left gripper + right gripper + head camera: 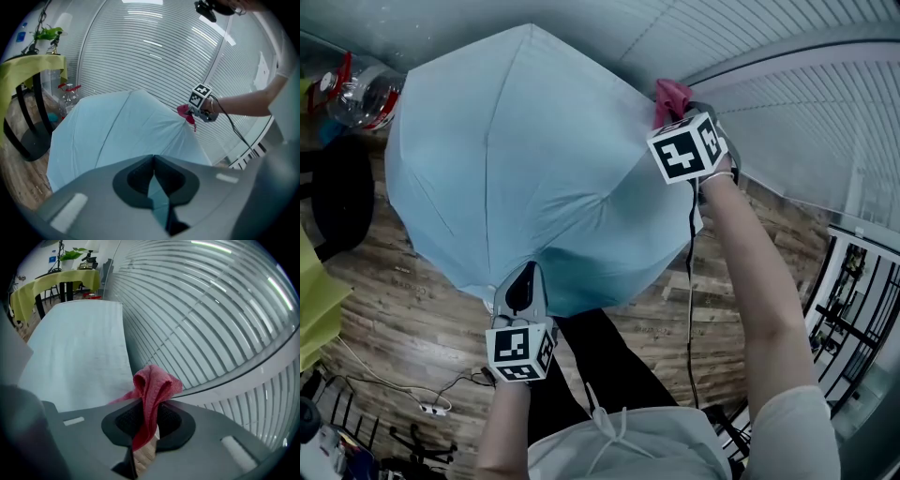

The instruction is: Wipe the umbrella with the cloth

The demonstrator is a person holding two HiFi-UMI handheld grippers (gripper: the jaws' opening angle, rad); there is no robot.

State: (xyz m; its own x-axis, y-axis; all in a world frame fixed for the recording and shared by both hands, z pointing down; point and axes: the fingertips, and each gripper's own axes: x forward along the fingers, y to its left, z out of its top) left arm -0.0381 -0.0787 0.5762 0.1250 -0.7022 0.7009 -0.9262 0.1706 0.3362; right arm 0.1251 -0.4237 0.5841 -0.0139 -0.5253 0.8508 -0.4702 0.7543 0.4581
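An open pale-blue umbrella point(525, 159) fills the middle of the head view, canopy side up. My left gripper point(523, 292) is shut on the canopy's near edge point(157, 197), which runs between its jaws. My right gripper point(675, 105) is shut on a red cloth point(151, 394) at the umbrella's far right edge; the cloth point(670, 95) pokes out past the marker cube. In the left gripper view the umbrella point(122, 131) spreads ahead, with the right gripper point(190, 111) and its cloth point(186, 112) at the far rim. The umbrella point(79, 348) lies left of the right jaws.
A white slatted wall point(787, 112) stands close behind the right gripper. A clear bottle with a red cap point(358, 92) and a yellow-draped table point(28, 70) are at the left. A white cable point(431, 408) lies on the wooden floor point(394, 309). My legs are below the umbrella.
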